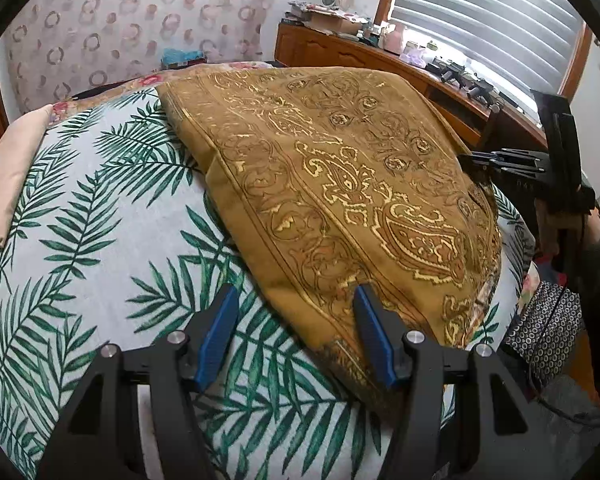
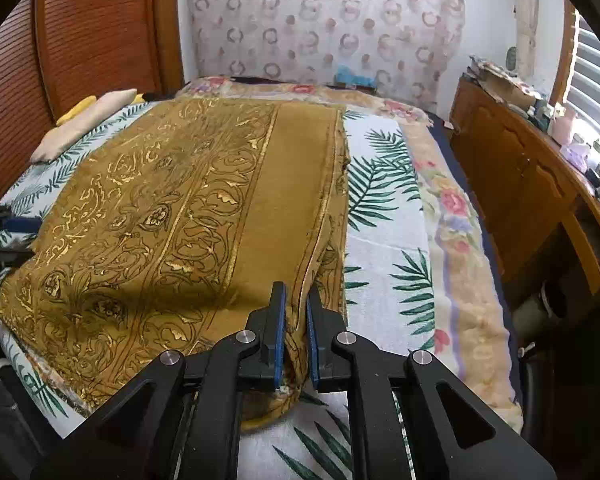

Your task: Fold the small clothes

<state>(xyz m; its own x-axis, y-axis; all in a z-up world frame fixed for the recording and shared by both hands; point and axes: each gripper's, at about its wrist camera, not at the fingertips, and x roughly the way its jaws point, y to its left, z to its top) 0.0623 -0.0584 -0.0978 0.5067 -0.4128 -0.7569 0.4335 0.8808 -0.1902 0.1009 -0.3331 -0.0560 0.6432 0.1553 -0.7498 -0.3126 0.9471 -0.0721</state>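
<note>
The mustard cloth (image 2: 188, 216) runs lengthwise away from the right tongs (image 2: 296, 300) clamping its near edge, while the left tongs (image 1: 294, 298) gape wide, empty, at its opposite edge.

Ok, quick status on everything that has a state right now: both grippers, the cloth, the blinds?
Left gripper: jaws open, holding nothing, at the cloth's near edge.
Right gripper: jaws shut on the cloth's bunched edge.
Mustard cloth: lying mostly flat on the palm-print sheet, right edge gathered.
Window blinds: lowered.

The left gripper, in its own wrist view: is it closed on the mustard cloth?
No. The left gripper is open, its blue pads wide apart over the near edge of the mustard cloth, pinching nothing.
</note>
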